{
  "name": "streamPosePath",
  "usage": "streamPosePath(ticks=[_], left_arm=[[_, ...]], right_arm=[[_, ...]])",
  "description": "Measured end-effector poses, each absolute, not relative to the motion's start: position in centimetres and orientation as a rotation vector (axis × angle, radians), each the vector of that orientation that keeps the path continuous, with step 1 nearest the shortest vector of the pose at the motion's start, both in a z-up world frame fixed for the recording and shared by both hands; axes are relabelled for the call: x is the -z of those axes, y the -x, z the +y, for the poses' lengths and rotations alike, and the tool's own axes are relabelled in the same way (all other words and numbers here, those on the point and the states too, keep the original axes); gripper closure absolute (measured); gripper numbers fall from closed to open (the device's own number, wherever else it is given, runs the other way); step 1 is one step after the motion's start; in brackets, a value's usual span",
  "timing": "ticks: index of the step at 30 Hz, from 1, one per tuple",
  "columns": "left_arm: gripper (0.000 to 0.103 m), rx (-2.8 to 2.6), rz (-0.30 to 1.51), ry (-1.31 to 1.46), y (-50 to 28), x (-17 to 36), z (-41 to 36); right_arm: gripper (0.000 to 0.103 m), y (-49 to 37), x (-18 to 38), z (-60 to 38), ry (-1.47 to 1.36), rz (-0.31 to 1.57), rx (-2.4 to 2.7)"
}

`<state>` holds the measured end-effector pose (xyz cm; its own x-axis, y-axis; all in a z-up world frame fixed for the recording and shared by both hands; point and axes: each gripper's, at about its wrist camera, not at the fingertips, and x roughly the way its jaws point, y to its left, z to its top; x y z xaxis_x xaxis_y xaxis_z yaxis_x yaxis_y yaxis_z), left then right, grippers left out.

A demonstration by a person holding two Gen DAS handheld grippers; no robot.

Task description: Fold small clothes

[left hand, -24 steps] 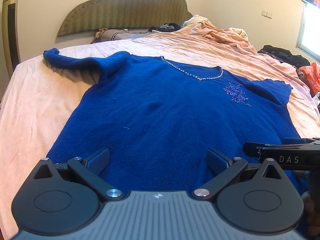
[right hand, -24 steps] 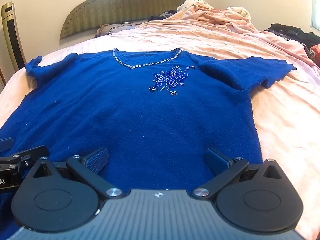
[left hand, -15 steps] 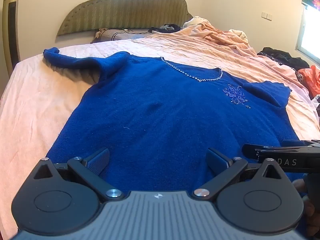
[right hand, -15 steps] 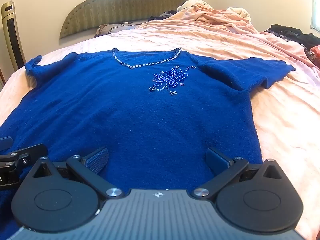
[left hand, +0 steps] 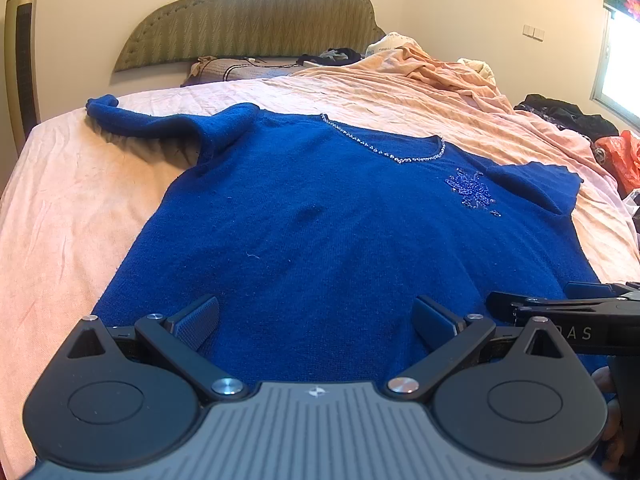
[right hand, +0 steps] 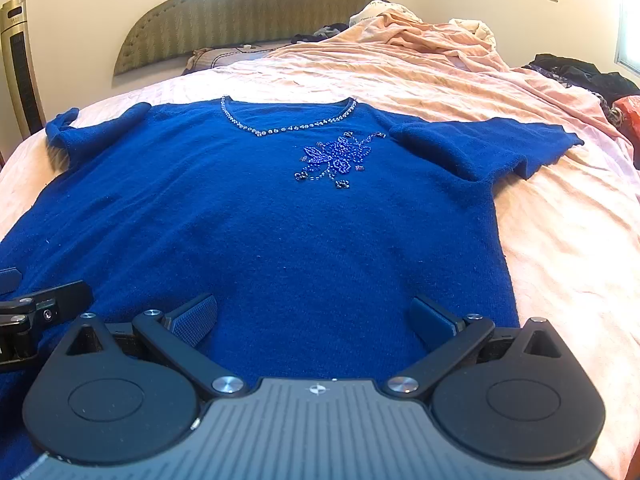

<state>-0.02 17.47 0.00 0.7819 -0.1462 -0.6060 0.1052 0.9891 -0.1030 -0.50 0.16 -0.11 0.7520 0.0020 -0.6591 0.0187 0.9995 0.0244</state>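
On the bed (right hand: 560,240), your sweater (right hand: 280,220) lies flat; both hand-held grippers, left (left hand: 316,318) and right (right hand: 314,318), gape wide over its hem, holding nothing.

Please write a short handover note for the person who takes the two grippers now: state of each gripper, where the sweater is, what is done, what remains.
Left gripper: open, holds nothing, low over the hem.
Right gripper: open, holds nothing, beside it at the hem.
Sweater: spread flat, front up, on the bed sheet, both sleeves out to the sides.
Done: laid out only; no fold shows.
Left: fold sleeves in, then fold the body.
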Motion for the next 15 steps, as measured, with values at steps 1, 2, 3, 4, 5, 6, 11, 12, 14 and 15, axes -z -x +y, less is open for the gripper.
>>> streamPosePath(ticks=[1,2,3,4,5,6,11,12,14,15], left_arm=[[0.0,0.136,0.659,0.064,0.01,0.0,17.45],[0.0,0.136,0.659,0.064,0.02,0.0,17.44],[0.0,0.136,0.66,0.064,0.01,0.0,17.45],[0.0,0.135,0.66,0.063,0.02,-0.03,17.44],[0.0,0.135,0.66,0.063,0.03,-0.04,17.43],[0.0,0.134,0.66,0.062,0.0,-0.05,17.47],[0.0,0.133,0.662,0.055,-0.04,0.02,17.29],[0.0,0.133,0.662,0.054,-0.04,0.01,17.28],[0.0,0.133,0.663,0.053,-0.06,0.01,17.28],[0.0,0.133,0.663,0.054,-0.05,0.01,17.29]], right_arm=[[0.0,0.55,0.1,0.2,-0.029,0.719,0.01],[0.0,0.64,0.04,0.3,-0.029,0.718,0.011],[0.0,0.63,0.05,0.26,-0.029,0.718,0.01],[0.0,0.64,0.06,0.21,-0.03,0.718,0.01],[0.0,0.61,0.01,0.27,-0.029,0.718,0.01],[0.0,0.61,0.01,0.31,-0.028,0.718,0.011],[0.0,0.62,0.02,0.34,-0.028,0.718,0.011],[0.0,0.61,0.02,0.34,-0.028,0.718,0.011],[0.0,0.62,0.02,0.33,-0.028,0.718,0.01],[0.0,0.62,0.03,0.35,-0.028,0.718,0.011]])
